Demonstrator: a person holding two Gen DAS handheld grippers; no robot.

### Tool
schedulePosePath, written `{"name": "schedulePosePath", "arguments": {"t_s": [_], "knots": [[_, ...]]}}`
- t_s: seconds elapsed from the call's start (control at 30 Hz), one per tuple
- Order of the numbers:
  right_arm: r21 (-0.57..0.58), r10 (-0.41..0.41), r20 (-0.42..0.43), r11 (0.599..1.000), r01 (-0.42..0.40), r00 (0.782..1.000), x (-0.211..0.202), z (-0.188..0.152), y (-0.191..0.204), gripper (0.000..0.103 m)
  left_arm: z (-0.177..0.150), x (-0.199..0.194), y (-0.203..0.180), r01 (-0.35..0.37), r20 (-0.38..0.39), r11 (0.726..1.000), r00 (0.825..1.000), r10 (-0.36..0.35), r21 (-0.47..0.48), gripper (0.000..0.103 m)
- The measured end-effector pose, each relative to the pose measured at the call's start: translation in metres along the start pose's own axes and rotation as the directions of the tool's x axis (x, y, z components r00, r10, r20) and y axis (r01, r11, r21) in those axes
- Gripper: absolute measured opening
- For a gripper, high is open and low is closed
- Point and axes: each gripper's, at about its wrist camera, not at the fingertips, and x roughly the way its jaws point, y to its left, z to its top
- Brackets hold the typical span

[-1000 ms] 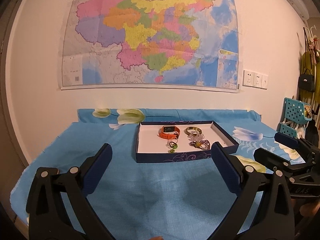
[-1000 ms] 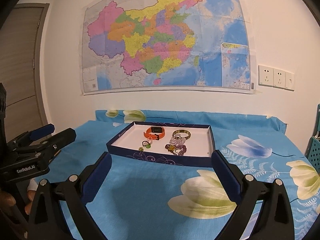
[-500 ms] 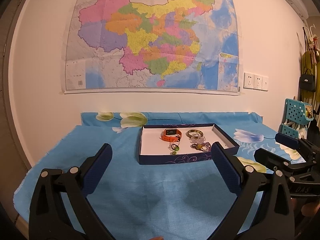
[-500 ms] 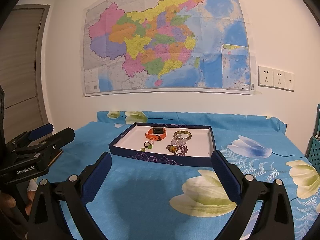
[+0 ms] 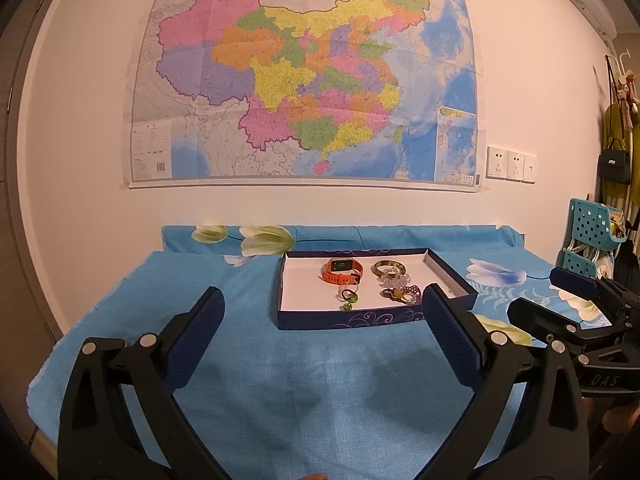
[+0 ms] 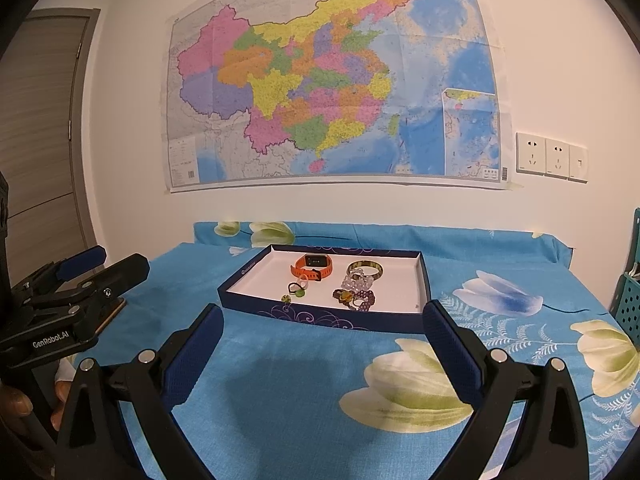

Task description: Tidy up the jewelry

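A dark blue tray (image 5: 348,318) (image 6: 320,318) with a white floor sits on the blue flowered cloth. In it lie an orange watch (image 5: 342,270) (image 6: 312,266), a green-gold bangle (image 5: 388,267) (image 6: 365,268), a clear bead bracelet (image 5: 394,279) (image 6: 356,281), a purple bead piece (image 5: 404,293) (image 6: 356,298) and small rings (image 5: 349,295) (image 6: 298,289). My left gripper (image 5: 322,316) is open and empty, well short of the tray. My right gripper (image 6: 322,330) is open and empty, near the tray's front wall.
A map hangs on the wall behind the table. Wall sockets (image 6: 552,158) are at the right. A teal basket rack (image 5: 592,236) stands at the far right. The right gripper shows in the left view (image 5: 576,308), the left gripper in the right view (image 6: 72,300).
Both cameras have drawn back and tilted up a little, so the tray sits lower and slightly farther. Both grippers stay open and empty.
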Motion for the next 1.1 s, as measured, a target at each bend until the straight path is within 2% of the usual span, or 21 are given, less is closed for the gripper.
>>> {"name": "schedulePosePath", "arguments": {"t_s": [1.1], "knots": [[0.002, -0.002, 0.004, 1.0, 0.002, 1.0, -0.0017, 0.0016, -0.0023, 0.096, 0.0037, -0.0028, -0.0006, -0.004, 0.004, 1.0, 1.0, 0.004, 0.004, 0.097]]}}
